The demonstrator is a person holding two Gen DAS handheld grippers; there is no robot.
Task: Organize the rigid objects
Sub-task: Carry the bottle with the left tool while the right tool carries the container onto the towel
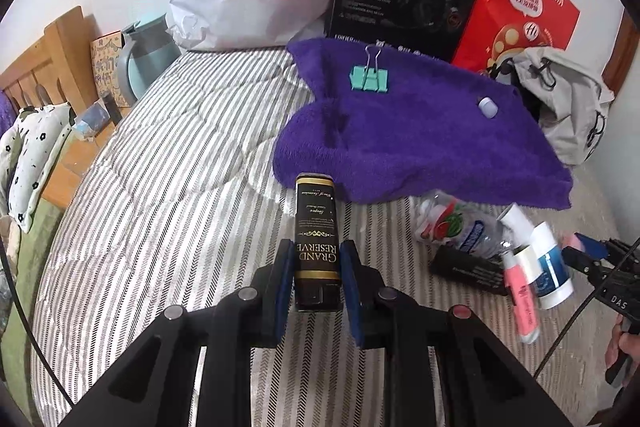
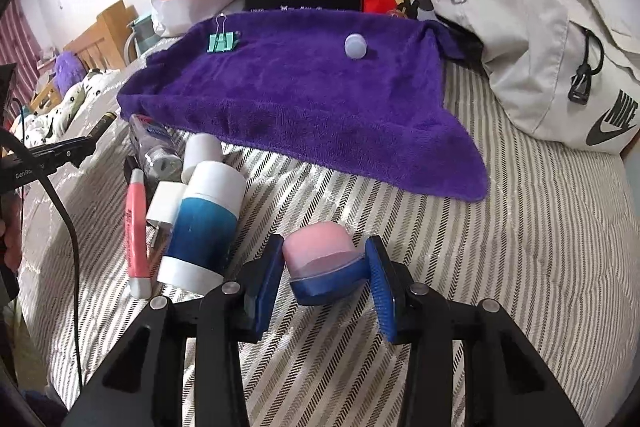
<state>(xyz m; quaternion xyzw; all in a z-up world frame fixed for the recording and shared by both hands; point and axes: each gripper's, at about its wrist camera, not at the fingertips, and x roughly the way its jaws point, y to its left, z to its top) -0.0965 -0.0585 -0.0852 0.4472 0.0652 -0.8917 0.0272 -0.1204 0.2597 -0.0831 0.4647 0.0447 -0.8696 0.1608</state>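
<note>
Striped bed cover [image 2: 460, 227] fills both my views, with a purple towel [image 2: 304, 95] spread near the bags, a green binder clip [image 2: 221, 42] and a small pale cap [image 2: 355, 45] on it. My left claw [image 1: 316, 267] is clamped tight on a black-and-gold box [image 1: 316, 239], held just above the bed cover short of the towel. My right claw [image 2: 326, 273] is closed on a pink-and-blue jar [image 2: 322, 263], just beside the blue-and-white bottle [image 2: 204, 227] and pink tube [image 2: 136, 223] lying on the bed.
</note>
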